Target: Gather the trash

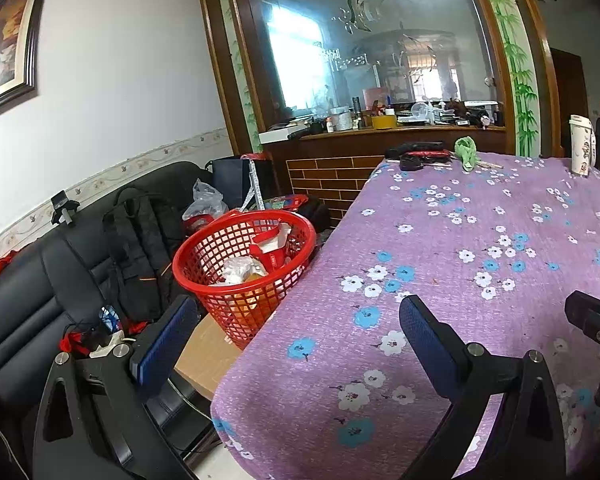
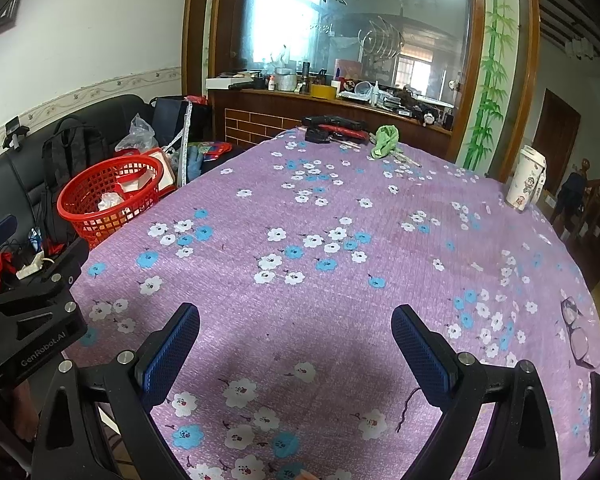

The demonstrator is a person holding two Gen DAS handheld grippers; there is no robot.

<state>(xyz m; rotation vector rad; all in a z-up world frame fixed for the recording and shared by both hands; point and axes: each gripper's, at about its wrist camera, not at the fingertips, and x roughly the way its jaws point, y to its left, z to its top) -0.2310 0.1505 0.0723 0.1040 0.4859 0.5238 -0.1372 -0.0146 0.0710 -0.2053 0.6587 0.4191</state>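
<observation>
In the left wrist view, the left gripper [image 1: 296, 320] is seen with its blue-padded fingers [image 1: 164, 340] spread wide, nothing held between them. It is held over the near left corner of a table covered by a purple flowered cloth [image 1: 480, 248]. A red mesh basket [image 1: 244, 264] stands just beside the table's left edge, resting on a light brown surface [image 1: 208, 356]. Trash is seen inside the basket: crumpled white paper [image 1: 236, 270] and a red and white wrapper [image 1: 270, 250]. Left of the basket, a black backpack [image 1: 140, 248] leans on a dark sofa [image 1: 28, 300]. At the far end of the table a green cloth [image 1: 466, 152] and a black and red object [image 1: 420, 156] are laid, and a patterned white cup [image 1: 582, 146] stands at the far right. Part of the other gripper is visible at the right edge.

In the right wrist view, the right gripper [image 2: 296, 336] is likewise shown with its fingers [image 2: 424, 352] parted and empty, held above the near middle of the cloth [image 2: 340, 220]. The basket [image 2: 108, 200] appears at the left, beyond the table edge, with paper [image 2: 110, 200] in it. A pair of glasses [image 2: 578, 332] lies near the right edge of the table, and a short dark thread [image 2: 406, 404] lies near the right finger. The cup [image 2: 526, 178] stands far right, the green cloth [image 2: 386, 140] at the far end. The left gripper's black body [image 2: 32, 320] is seen at the near left.
</observation>
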